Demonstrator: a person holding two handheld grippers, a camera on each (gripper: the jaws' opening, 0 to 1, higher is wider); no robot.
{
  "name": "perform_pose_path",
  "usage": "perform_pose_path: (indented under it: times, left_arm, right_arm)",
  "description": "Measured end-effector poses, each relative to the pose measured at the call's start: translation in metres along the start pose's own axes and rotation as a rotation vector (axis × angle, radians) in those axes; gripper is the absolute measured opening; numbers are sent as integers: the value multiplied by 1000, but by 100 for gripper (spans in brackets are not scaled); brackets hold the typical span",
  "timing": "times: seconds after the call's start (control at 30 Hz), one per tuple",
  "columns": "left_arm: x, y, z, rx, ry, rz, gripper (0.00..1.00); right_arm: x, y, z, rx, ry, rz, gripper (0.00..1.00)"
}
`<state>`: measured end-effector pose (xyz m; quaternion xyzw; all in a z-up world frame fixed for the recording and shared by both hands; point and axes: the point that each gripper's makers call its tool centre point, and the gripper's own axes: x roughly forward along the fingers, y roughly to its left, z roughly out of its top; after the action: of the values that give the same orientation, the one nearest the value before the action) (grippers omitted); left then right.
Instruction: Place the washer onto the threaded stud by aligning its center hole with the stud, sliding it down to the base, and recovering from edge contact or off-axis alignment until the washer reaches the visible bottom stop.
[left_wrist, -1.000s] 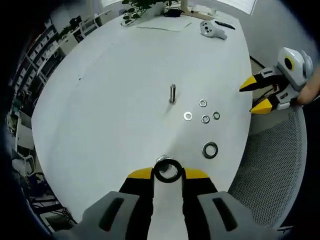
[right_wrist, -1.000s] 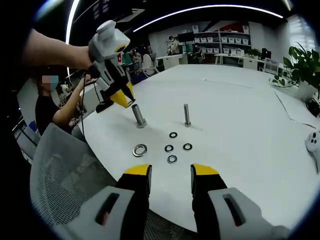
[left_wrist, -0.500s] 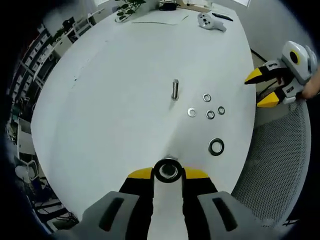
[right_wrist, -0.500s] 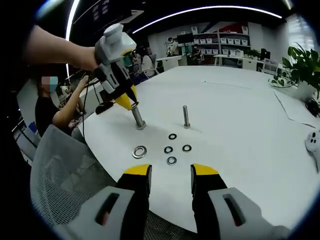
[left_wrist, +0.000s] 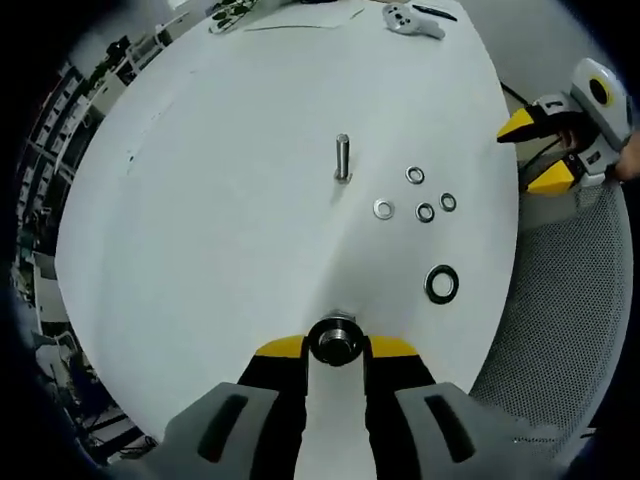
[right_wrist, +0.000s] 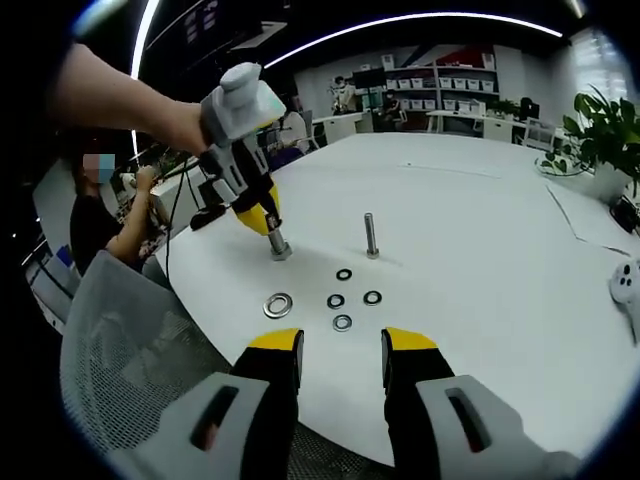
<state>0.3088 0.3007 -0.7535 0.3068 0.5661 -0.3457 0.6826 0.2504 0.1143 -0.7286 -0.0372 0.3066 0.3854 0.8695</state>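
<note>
In the left gripper view my left gripper (left_wrist: 336, 347) is shut on a large steel washer (left_wrist: 336, 321), which rings the top of a thick threaded stud (left_wrist: 336, 342) seen end-on. The right gripper view has the left gripper (right_wrist: 266, 222) pointing down over that stud (right_wrist: 279, 246), its yellow tips near the stud's upper part. A thinner stud (left_wrist: 343, 158) (right_wrist: 370, 235) stands upright further in on the white table (left_wrist: 230, 200). My right gripper (right_wrist: 340, 345) hovers open at the table's near edge, holding nothing; it is also at the right of the left gripper view as the right gripper (left_wrist: 545, 150).
A second large washer (right_wrist: 278, 304) (left_wrist: 441, 283) lies flat near the thick stud. Several small washers (right_wrist: 342, 322) (left_wrist: 425, 212) lie in a loose cluster beside it. A mesh chair (right_wrist: 120, 350) is at the table edge, a controller (left_wrist: 410, 18) at the far side, a person seated behind.
The left gripper has come down with the washer over the thick stud, its tips now closer to the stud's base. The right gripper has stayed put.
</note>
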Motion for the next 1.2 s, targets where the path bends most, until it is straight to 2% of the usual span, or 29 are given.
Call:
perform_pose_path:
  times: [0.2, 0.5, 0.8, 1.03, 1.2]
  left_arm:
    - [16, 3, -3, 9, 26, -12, 19]
    - [29, 2, -8, 18, 44, -13, 19]
    - [31, 6, -8, -7, 6, -18, 20]
    - [31, 5, -9, -15, -3, -15, 20]
    - [28, 5, -7, -43, -32, -6, 25]
  right_arm:
    - [1, 0, 1, -2, -5, -6, 34]
    - [2, 0, 1, -9, -7, -8, 34]
    - [5, 2, -1, -17, 8, 0, 34]
    - [5, 3, -3, -23, 16, 3, 34]
    - [5, 3, -4, -26, 17, 5, 34]
